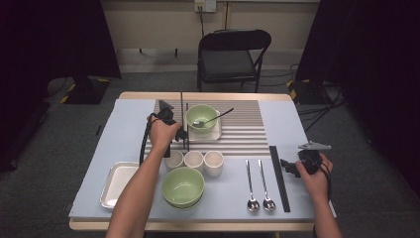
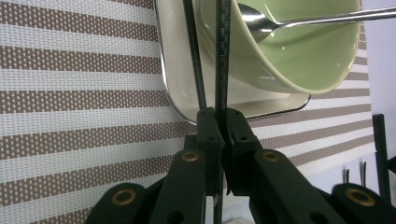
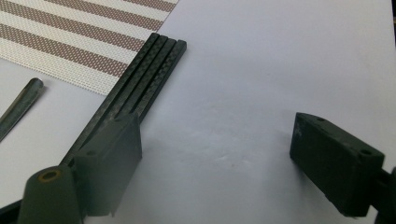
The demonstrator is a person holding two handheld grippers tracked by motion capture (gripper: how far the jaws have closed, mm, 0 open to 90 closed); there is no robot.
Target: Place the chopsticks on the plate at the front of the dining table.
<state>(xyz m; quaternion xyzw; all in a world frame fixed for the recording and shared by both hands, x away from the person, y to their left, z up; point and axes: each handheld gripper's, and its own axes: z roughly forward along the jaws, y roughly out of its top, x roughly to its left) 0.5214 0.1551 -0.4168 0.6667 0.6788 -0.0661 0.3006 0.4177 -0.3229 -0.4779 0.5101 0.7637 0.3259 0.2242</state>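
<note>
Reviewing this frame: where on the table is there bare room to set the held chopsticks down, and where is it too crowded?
Free: the striped mat right of the tray with the green bowl, and the blue cloth left of the left gripper. Crowded: the front, with three cups, stacked bowls, empty tray, two spoons and spare chopsticks by the right gripper.

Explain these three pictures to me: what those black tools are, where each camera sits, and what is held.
A person holds a hand tool with two black jaws in each hand. The high view looks down on the table; the other two cameras ride on the grippers. The left gripper is shut on black chopsticks beside a green bowl with a spoon, standing on a small tray on a striped mat. The right gripper is open, empty, next to more chopsticks. Cups, another bowl and two spoons lie nearer.
</note>
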